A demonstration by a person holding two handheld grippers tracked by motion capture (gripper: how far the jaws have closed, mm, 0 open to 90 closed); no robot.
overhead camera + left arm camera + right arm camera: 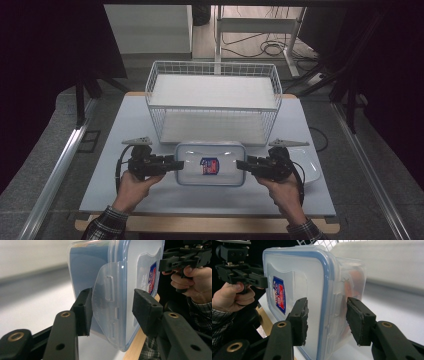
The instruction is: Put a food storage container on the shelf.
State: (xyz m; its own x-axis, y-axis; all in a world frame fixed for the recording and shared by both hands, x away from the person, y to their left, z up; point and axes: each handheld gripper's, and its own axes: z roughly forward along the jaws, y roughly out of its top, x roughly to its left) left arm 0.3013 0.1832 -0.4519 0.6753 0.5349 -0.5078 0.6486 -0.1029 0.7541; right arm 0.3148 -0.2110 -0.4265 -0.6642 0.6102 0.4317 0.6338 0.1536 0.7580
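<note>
Container gripped at both short ends above the table.
Left gripper (176, 163) and right gripper (241, 164), jaws part-closed, each clamp an end of the lidded plastic food container (210, 164), which is held over the table (120, 130); behind it stands a white wire basket (212, 82).

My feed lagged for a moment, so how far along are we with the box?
Done: both tongs are on the lidded plastic box, the left tongs at one short end and the right tongs at the other, pads against lid and base. In hand: the box is carried between them, in front of the wire basket. Left, probably: setting it into the basket, which looks like the destination, then letting go.
</note>
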